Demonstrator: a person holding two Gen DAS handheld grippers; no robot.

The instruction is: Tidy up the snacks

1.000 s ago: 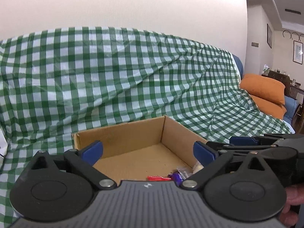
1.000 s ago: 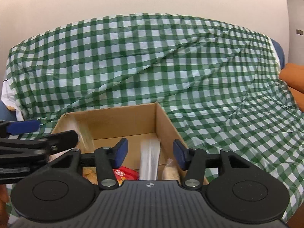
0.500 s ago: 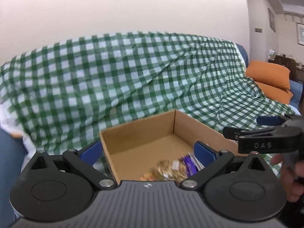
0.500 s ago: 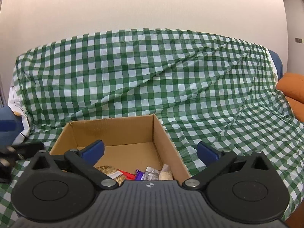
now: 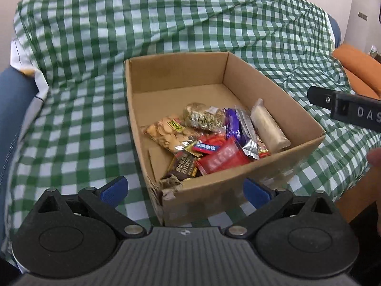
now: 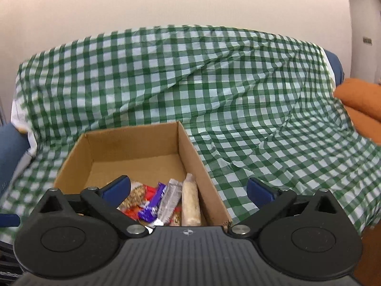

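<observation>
An open cardboard box (image 5: 240,183) sits on a green checked cloth (image 5: 78,128). Several snack packs lie in its near half: a cookie bag (image 5: 166,133), a red pack (image 5: 222,158), a purple bar (image 5: 232,125), a beige bar (image 5: 268,125). My left gripper (image 5: 185,191) is open and empty, above the box's near wall. My right gripper (image 6: 188,189) is open and empty, over the box's near right corner (image 6: 212,205); the snacks (image 6: 164,200) show between its fingers. Its body also shows in the left wrist view (image 5: 345,109).
The cloth covers a sofa against a white wall (image 6: 166,4). Orange cushions (image 5: 359,69) lie at the right. A blue sofa arm (image 5: 14,109) is at the left.
Both grippers have pulled back and up from the box. The right gripper opened and let go of a clear-wrapped snack, which now lies in the box. More of the box's contents show.
</observation>
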